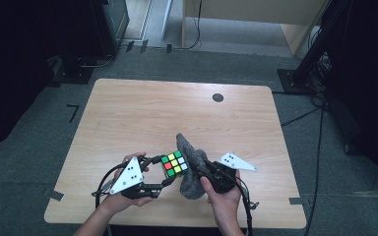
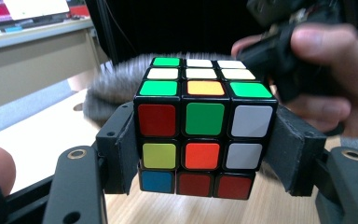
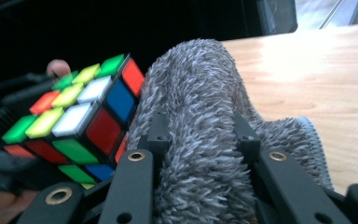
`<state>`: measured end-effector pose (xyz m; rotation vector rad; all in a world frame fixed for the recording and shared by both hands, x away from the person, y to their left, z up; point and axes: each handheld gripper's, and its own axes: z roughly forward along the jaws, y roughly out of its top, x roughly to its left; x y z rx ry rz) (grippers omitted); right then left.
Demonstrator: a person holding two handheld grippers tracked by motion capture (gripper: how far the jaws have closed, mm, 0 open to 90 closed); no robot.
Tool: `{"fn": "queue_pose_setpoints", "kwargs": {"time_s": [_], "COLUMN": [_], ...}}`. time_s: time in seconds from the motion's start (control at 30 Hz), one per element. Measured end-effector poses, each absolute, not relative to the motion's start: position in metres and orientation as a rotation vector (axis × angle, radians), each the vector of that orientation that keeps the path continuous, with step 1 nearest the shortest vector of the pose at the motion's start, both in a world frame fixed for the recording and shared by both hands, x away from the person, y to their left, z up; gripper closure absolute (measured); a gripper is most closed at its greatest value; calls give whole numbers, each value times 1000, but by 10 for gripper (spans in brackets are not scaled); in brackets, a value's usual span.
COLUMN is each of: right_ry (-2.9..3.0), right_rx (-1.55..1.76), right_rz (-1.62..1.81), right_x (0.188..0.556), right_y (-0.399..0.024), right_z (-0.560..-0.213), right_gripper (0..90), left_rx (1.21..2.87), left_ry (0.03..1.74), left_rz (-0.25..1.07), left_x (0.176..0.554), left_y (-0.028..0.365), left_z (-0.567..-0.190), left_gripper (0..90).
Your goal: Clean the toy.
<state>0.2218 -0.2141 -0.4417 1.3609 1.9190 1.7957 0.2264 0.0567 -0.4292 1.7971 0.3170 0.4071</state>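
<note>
A scrambled puzzle cube (image 1: 174, 165) (image 2: 204, 126) is held above the near part of the wooden table (image 1: 142, 113). My left gripper (image 1: 168, 173) (image 2: 204, 144) is shut on it, one pad on each side face. A grey fluffy cloth (image 1: 191, 167) (image 3: 200, 116) is bunched between the jaws of my right gripper (image 1: 204, 173) (image 3: 200, 135), which is shut on it. The cloth presses against the cube's (image 3: 79, 116) right side. In the left gripper view the cloth (image 2: 116, 84) shows behind the cube, with the right hand (image 2: 335, 93) beyond it.
A small dark round disc (image 1: 218, 97) lies near the table's far edge. Black stands and cables (image 1: 320, 73) sit on the carpet to the right. Shelving stands beyond the table at the back.
</note>
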Motion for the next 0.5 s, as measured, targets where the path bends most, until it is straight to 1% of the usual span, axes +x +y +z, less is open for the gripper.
{"fn": "queue_pose_setpoints", "kwargs": {"time_s": [0.17,0.27,0.37,0.5], "right_ry": [1861,1811,1847,1996], "right_rx": [1330,1228,1086,901], "right_rz": [1830,1802,1764,1648], "right_x": [219,211,200,190], "right_y": [-222,-223,-208,-177], "right_z": [-431,-417,-407,-409], "right_gripper": [691,691,690,689], "left_rx": [1866,1882,1903,1893], "left_ry": [348,358,359,352], "left_rz": [462,449,452,466], "left_x": [231,232,232,228], "left_y": [54,51,46,45], "left_z": [-443,-446,-448,-445], "left_gripper": [346,346,346,346]}}
